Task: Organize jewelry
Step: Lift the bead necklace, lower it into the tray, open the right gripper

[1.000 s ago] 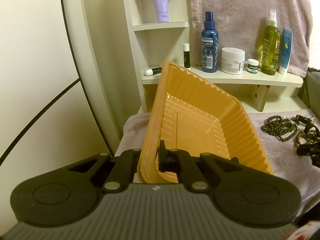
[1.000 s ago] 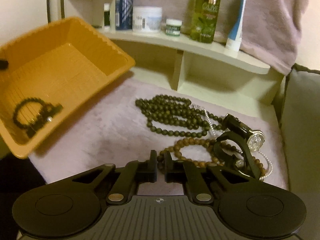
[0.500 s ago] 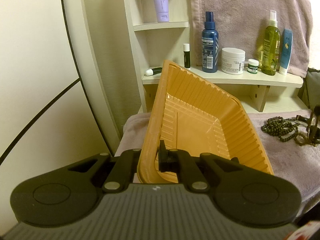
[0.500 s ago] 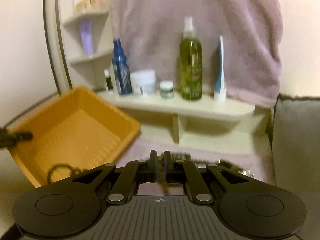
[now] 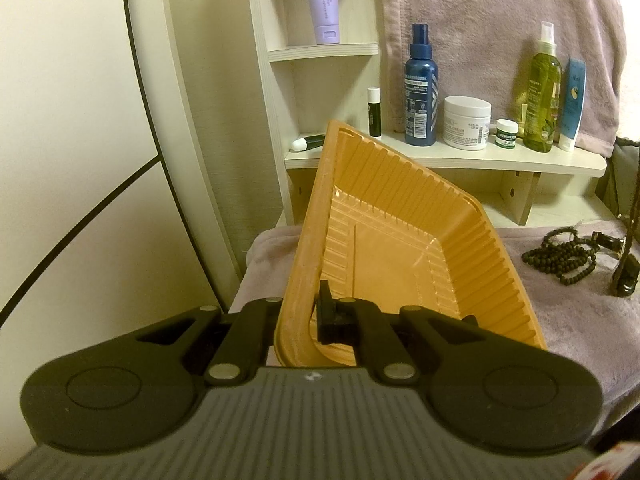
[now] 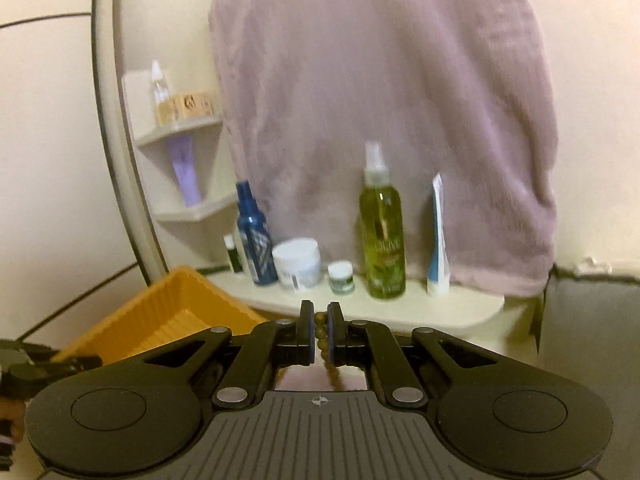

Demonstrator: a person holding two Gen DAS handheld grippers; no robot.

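My left gripper (image 5: 298, 316) is clamping the tilted orange tray (image 5: 400, 216) rim | my right gripper (image 6: 319, 332) is pinching brown beads (image 6: 321, 330), dangling below | snagging strand risking slipping before reaching the tray left of it

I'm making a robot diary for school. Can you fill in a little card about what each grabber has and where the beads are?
left grabber: left gripper shut on the rim of the orange tray, holding it tilted
right grabber: right gripper shut on a brown bead strand, lifted up
still on the cloth: dark bead necklace
behind: shelf with bottles and jars
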